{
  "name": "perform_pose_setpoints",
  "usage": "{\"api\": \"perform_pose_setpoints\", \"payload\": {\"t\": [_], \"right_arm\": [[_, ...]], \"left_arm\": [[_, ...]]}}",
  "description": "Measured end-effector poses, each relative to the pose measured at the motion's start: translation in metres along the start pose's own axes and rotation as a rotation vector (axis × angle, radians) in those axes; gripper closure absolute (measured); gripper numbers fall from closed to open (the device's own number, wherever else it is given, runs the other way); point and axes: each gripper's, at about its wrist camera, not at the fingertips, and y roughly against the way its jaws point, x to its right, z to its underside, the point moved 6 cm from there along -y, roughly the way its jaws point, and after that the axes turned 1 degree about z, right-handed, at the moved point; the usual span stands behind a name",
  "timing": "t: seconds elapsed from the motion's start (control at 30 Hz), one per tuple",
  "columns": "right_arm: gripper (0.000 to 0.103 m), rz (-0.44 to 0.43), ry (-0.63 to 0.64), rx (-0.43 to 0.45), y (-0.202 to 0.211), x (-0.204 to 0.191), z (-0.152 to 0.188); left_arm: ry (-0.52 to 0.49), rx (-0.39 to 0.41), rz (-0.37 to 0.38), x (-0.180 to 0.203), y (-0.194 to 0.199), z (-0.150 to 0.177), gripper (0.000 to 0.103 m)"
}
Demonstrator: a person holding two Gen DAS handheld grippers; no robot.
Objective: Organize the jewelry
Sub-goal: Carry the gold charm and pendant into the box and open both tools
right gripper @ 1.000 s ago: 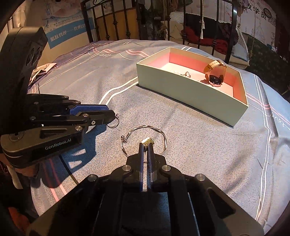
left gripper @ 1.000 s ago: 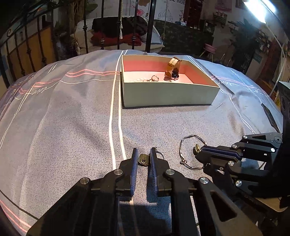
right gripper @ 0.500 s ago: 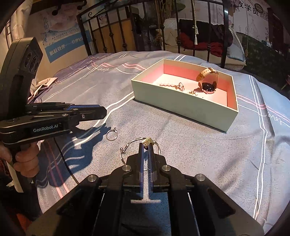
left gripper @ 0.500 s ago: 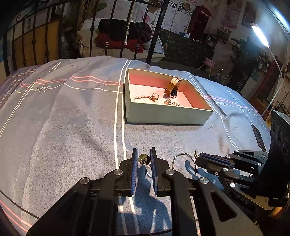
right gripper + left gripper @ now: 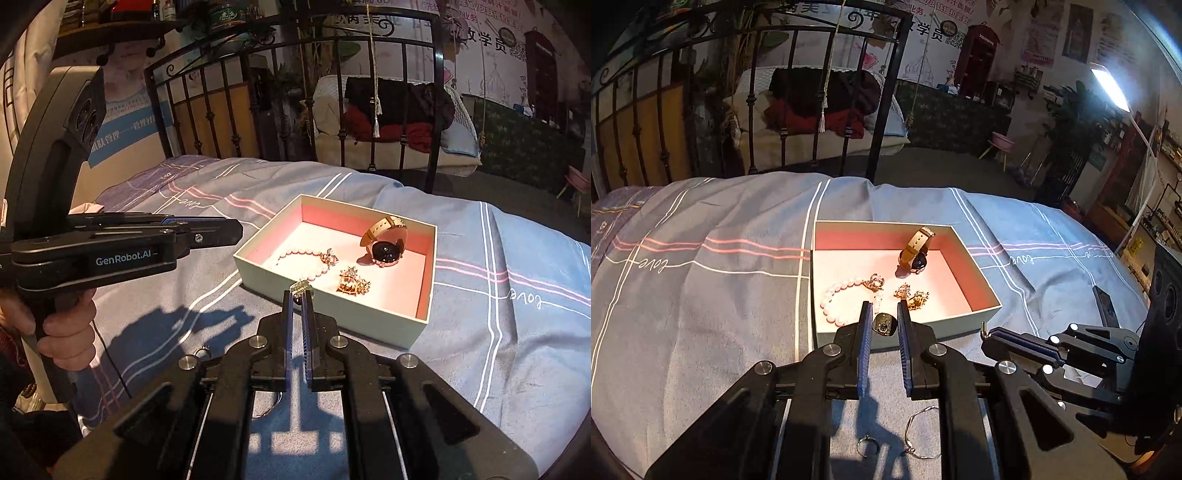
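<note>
The left gripper (image 5: 883, 325) pinches a small gold-and-dark charm (image 5: 882, 324) above the near wall of the pale green, pink-lined cardboard box (image 5: 960, 320). The right gripper (image 5: 298, 295), nearly closed, nips a gold charm (image 5: 300, 286) beside that box's near wall (image 5: 332, 314).

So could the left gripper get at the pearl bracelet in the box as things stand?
Probably not yet. The left gripper sits right above the pearl bracelet in the open box, nothing between, but its jaws already hold a small ring.
</note>
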Motion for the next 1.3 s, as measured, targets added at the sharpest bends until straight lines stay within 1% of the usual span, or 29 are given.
{"api": "perform_pose_setpoints", "payload": {"t": [0.17, 0.43, 0.63, 0.93, 1.1, 1.3], "right_arm": [[0.098, 0.024, -0.007, 0.019, -0.003, 0.012, -0.015], [0.098, 0.099, -0.029, 0.045, -0.024, 0.038, -0.041], [0.098, 0.125, -0.043, 0.037, -0.043, 0.049, -0.047], [0.098, 0.144, -0.062, -0.029, -0.073, 0.061, -0.038], [0.098, 0.135, -0.074, -0.05, -0.079, 0.064, -0.032], [0.098, 0.121, -0.067, -0.064, -0.082, 0.062, -0.03]], "left_arm": [[-0.003, -0.002, 0.002, 0.007, -0.013, -0.014, 0.09], [-0.028, -0.007, -0.053, 0.011, -0.041, -0.04, 0.09], [-0.012, -0.036, -0.073, 0.007, -0.063, -0.051, 0.09], [0.009, -0.113, -0.104, -0.001, -0.096, -0.047, 0.09], [0.017, -0.152, -0.117, -0.006, -0.109, -0.038, 0.09], [0.031, -0.18, -0.123, -0.012, -0.117, -0.034, 0.09]]}}
